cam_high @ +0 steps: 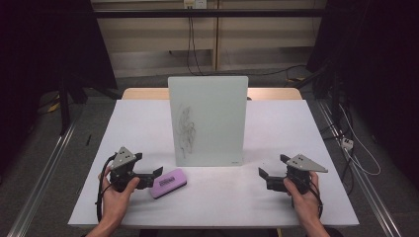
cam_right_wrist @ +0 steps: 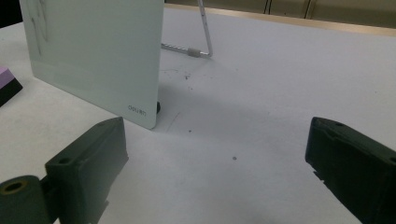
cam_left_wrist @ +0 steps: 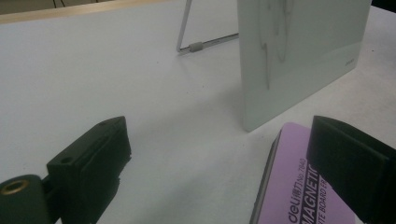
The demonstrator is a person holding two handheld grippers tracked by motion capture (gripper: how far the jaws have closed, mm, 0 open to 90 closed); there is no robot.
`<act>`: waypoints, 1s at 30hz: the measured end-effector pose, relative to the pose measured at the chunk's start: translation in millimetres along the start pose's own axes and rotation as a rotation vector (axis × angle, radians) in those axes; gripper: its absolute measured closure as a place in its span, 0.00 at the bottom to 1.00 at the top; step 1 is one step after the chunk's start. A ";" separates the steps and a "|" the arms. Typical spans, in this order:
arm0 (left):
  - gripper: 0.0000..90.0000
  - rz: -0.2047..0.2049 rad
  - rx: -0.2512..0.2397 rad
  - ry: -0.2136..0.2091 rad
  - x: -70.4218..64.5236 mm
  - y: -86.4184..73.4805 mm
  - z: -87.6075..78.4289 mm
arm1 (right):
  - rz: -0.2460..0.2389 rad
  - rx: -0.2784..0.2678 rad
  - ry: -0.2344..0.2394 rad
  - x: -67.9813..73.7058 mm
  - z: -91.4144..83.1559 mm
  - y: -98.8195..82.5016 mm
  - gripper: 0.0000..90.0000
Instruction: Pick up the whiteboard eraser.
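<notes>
Eraser (cam_high: 168,182) lies flat, long axis left-right.

A lab set up for recording, not a home or shop.

A white desk (cam_high: 316,197) stands alone on a grey floor (cam_high: 49,163), with dark curtains (cam_high: 44,44) along both sides. Metal rails (cam_high: 42,182) run along the floor past the desk's left and right edges, loose cables (cam_high: 356,148) lie by the right edge, and a wall socket (cam_high: 194,4) sits behind its far edge.
</notes>
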State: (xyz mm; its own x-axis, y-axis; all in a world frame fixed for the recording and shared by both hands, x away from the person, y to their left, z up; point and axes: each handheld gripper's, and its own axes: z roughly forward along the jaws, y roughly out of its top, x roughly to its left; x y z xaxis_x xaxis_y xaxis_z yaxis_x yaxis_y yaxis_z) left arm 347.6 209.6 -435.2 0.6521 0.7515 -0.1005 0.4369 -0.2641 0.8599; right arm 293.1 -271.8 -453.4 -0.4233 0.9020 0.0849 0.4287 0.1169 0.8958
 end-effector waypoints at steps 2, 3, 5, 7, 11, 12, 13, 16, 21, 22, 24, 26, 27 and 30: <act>0.07 0.006 0.003 -0.001 0.4 0.1 -0.4 | 0.001 0.000 0.001 0.0 0.0 0.0 0.06; 0.07 0.002 0.003 -0.004 0.4 -0.1 0.1 | 0.004 0.000 0.002 0.0 0.1 0.1 0.06; 0.07 -0.005 0.010 -0.007 0.5 -0.4 0.5 | -0.002 0.001 0.003 -0.2 0.4 0.1 0.06; 0.07 0.001 0.019 -0.016 1.0 0.1 0.5 | -0.005 0.001 0.006 0.0 1.0 0.1 0.06; 0.09 0.005 0.027 -0.035 0.8 1.4 0.7 | -0.007 0.006 0.012 0.8 2.8 0.0 0.06; 0.09 0.004 0.029 -0.040 0.8 2.1 0.7 | -0.006 0.008 0.012 0.9 2.8 0.1 0.06; 0.09 0.011 0.031 -0.047 1.4 3.4 0.7 | -0.007 0.009 0.013 0.7 3.1 0.1 0.06; 0.10 0.017 0.030 -0.044 1.8 4.0 0.7 | -0.004 0.011 0.013 0.3 3.3 0.0 0.06; 0.10 0.022 0.046 -0.065 1.0 4.3 1.8 | -0.005 0.011 0.012 0.9 2.9 0.1 0.06; 0.10 0.023 0.048 -0.073 0.7 4.9 2.0 | -0.008 0.011 0.012 0.8 3.2 0.0 0.06; 0.10 0.040 0.065 -0.079 -0.4 7.3 2.0 | -0.006 0.011 0.013 0.8 3.7 0.0 0.06; 0.10 0.048 0.073 -0.081 -2.2 10.3 1.5 | -0.004 0.010 0.014 0.6 3.7 0.0 0.06; 0.10 0.048 0.073 -0.081 -2.2 10.3 1.5 | -0.004 0.010 0.014 0.6 3.7 0.0 0.06; 0.10 0.072 0.103 -0.084 -3.9 12.4 1.1 | -0.010 0.015 0.012 1.0 4.3 0.4 0.06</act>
State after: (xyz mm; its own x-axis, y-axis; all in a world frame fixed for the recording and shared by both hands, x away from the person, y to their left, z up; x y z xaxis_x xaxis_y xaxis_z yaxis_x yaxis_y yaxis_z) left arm 351.2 202.7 -424.8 0.7316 0.6763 -0.0860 0.4458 -0.3792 0.8109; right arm 296.3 -269.1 -454.8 -0.4373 0.8956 0.0809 0.4360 0.1325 0.8901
